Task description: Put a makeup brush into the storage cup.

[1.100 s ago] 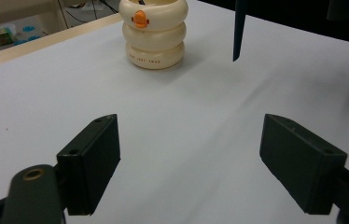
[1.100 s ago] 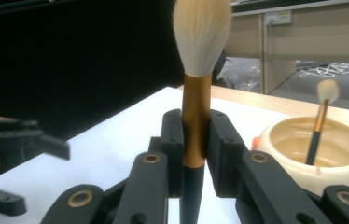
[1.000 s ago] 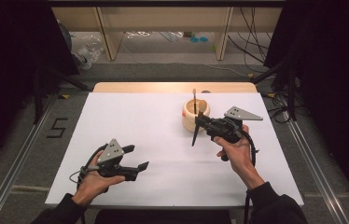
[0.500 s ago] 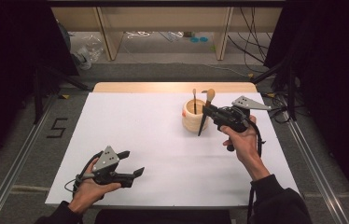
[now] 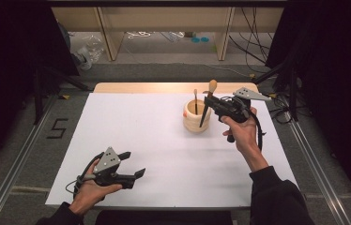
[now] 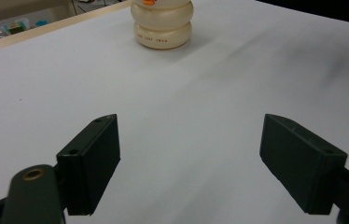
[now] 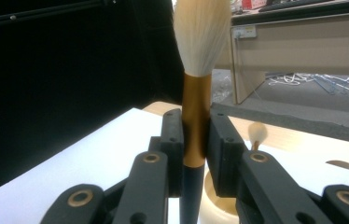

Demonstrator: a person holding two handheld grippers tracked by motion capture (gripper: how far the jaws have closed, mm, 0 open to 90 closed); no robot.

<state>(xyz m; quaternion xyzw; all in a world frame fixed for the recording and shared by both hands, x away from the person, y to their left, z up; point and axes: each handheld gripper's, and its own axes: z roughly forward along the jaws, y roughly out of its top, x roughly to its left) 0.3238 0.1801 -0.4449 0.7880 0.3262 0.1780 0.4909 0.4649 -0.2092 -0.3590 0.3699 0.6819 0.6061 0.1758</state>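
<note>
A: Where is the brush sitting right now?

B: The large brush (image 5: 208, 101) is showing just right of centre in the upper half of the high view, bristles up and tilted slightly. Its dark handle is reaching down in front of the cream holder (image 5: 196, 116). In the right gripper view it is rising up the middle of the frame, white bristles at the top, gold ferrule (image 7: 196, 116) between the jaws.

A: So the right tool is gripping it?

B: Yes, the right tool (image 5: 213, 104) is clenching on the brush at the ferrule, and the right hand (image 5: 239, 132) is holding it above the table (image 5: 131, 122).

A: Anything in the holder?

B: A smaller brush (image 5: 195, 100) is standing upright in it, bristles up. The holder is showing again at the top centre of the left gripper view, resting on the white surface.

A: And the left side?

B: The left tool (image 5: 133, 165) is lying low in the lower left of the high view, in the left hand (image 5: 94, 191). Its jaws are standing wide apart, gripping nothing, well apart from the holder.
</note>
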